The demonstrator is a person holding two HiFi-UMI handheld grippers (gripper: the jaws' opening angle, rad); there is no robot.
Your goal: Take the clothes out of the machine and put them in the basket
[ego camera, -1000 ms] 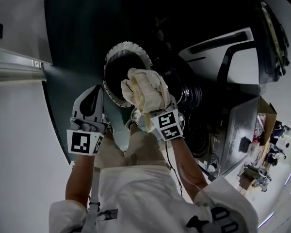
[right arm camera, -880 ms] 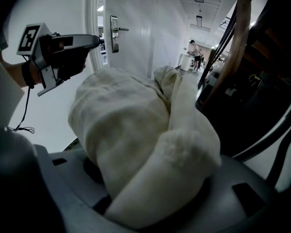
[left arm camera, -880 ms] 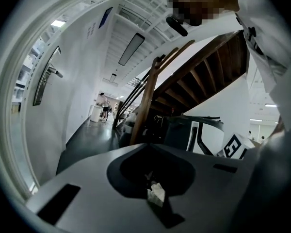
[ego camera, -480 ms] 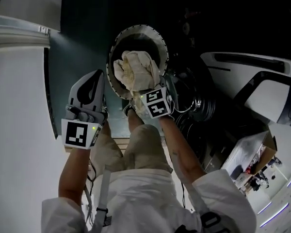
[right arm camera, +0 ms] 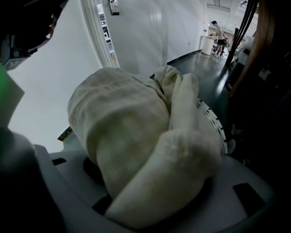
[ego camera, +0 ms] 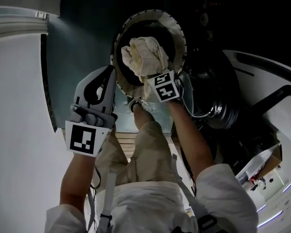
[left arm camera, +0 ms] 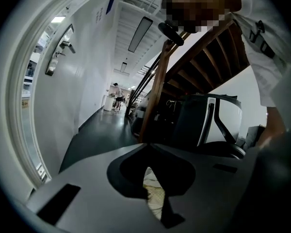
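Moved: left gripper [ego camera: 110,73] and right gripper [ego camera: 153,74] both sit lower than a second ago, nearer the round basket with a white perforated rim [ego camera: 180,30]. The bundle of cream coarse-woven cloth [ego camera: 143,55], then over the basket's right rim, now lies within the rim's outline. The basket fills more of the head view.
Right gripper: closed on the cloth bundle, jaw setting unchanged. The cloth bulges over both jaws and hides their tips.
Cloth position: over the basket's dark opening, toward its near side in the head view. In the right gripper view the rim shows just behind the bundle. Contact with the basket cannot be told.
Left gripper: empty, jaw tips together. Behind the tips is a thin slit through which a strip of pale fabric shows. It is just beside the basket's left rim, apart from the bundle.
Basket: on the dark floor [ego camera: 82,42], between a white wall [ego camera: 19,106] at left and a white housing with black trim [ego camera: 266,76] at right.
Person: beige trousers [ego camera: 145,149] below the basket, white sleeves [ego camera: 223,193] at the bottom edge.
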